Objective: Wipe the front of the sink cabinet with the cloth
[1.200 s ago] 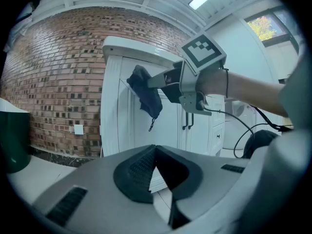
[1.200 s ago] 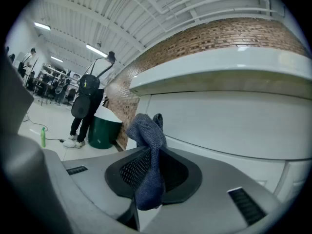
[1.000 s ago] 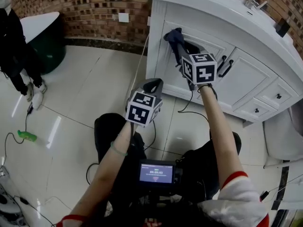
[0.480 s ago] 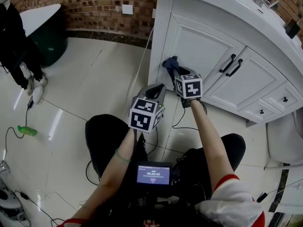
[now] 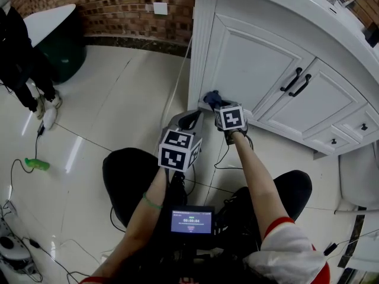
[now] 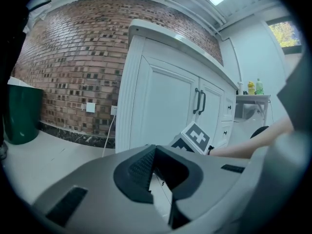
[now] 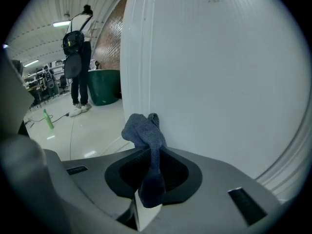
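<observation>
Right gripper (image 5: 218,104), jaws clamped on crumpled dark-blue cloth (image 7: 145,130), has dropped from top to btm edge of white panelled sink cabinet door (image 5: 251,64) just ahead: one downstroke done, other doors (image 5: 308,108) remain. Left gripper (image 5: 188,120) closed, empty, idle alongside.

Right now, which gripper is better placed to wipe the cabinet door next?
The right. The right gripper is shut on the cloth, low against the cabinet door. The left gripper is empty and short of it.
</observation>
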Demonstrator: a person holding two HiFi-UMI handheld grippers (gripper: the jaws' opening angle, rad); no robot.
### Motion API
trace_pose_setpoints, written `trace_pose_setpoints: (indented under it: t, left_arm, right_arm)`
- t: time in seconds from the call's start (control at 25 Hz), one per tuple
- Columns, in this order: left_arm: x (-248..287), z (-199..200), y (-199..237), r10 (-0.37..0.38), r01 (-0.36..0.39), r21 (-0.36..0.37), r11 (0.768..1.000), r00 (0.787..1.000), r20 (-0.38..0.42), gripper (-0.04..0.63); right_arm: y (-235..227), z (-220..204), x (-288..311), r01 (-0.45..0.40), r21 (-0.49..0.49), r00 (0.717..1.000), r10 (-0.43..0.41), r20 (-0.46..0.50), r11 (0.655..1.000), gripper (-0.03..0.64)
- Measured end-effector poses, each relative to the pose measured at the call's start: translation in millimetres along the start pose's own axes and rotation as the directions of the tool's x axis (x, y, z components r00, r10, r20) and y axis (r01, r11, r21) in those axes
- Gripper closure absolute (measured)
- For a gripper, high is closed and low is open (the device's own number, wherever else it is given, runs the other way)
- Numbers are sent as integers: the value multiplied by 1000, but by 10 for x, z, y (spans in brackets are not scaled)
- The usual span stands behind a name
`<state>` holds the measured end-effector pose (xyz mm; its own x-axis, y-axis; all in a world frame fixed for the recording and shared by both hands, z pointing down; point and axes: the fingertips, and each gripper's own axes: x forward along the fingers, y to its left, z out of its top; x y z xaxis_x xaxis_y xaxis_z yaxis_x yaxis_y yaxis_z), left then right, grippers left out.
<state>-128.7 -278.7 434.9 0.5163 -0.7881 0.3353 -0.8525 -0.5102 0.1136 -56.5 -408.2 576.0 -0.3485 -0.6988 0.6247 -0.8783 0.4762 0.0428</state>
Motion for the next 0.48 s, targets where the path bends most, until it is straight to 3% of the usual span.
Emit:
trace_pose_setpoints:
  t: [0.16, 0.28, 0.48]
  left_arm:
    - [14, -42, -14, -8, 8, 15, 1000, 1000, -16, 574]
    - [-7, -39, -5, -4, 4, 19, 1000, 1000, -14, 575]
    - [-49, 60, -90, -13, 13, 29, 999, 1000, -3, 575]
  right_arm:
    - [28, 83, -100, -19, -18, 999, 19, 27, 1000, 554]
    - [51, 500, -499, -26, -16, 990, 28, 136, 1000, 554]
    - [-66, 1403, -1373, -22, -52, 934, 39, 356, 998, 554]
